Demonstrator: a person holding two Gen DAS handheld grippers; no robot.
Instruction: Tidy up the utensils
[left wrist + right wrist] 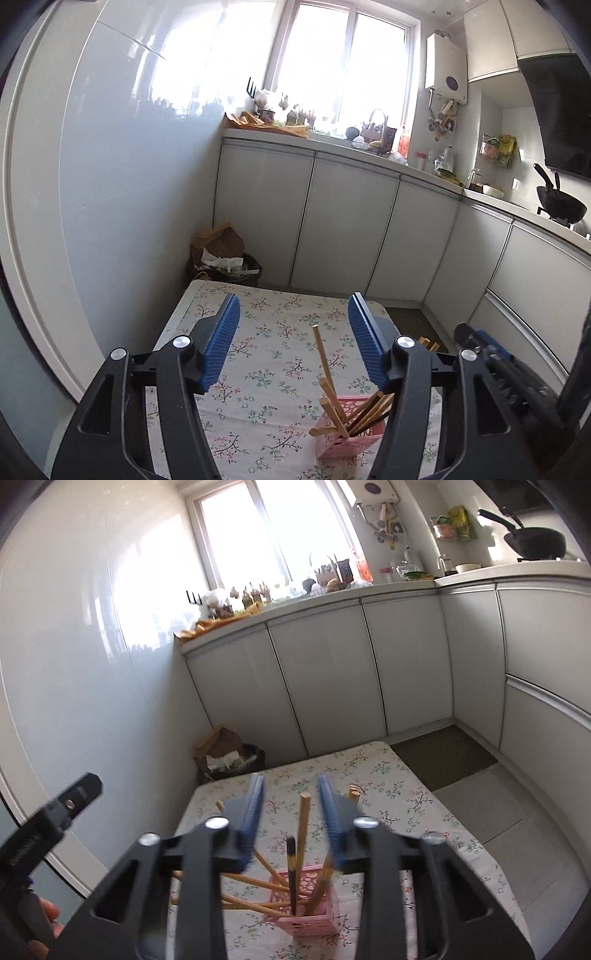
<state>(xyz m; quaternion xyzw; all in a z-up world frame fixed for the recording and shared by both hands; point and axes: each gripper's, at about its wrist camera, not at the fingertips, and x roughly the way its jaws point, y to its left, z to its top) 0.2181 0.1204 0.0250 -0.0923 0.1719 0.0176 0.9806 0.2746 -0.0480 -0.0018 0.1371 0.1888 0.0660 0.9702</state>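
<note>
A pink perforated holder [347, 441] stands on the floral tablecloth [266, 354] and holds several wooden and dark chopsticks [327, 380] leaning in different directions. My left gripper [293, 314] is open and empty, above and behind the holder. In the right wrist view the holder [306, 912] sits below my right gripper [291, 786], whose blue pads are apart and grip nothing. One light wooden chopstick [303, 827] stands upright between them without touching. A dark chopstick [291, 871] stands beside it. The right gripper also shows in the left wrist view [480, 343].
The table sits in a kitchen corner. A bin with paper and cardboard [225, 258] stands just beyond the table's far edge. White cabinets [351, 221] and a cluttered counter [332, 136] run behind. A black wok [561, 206] sits on the stove at right.
</note>
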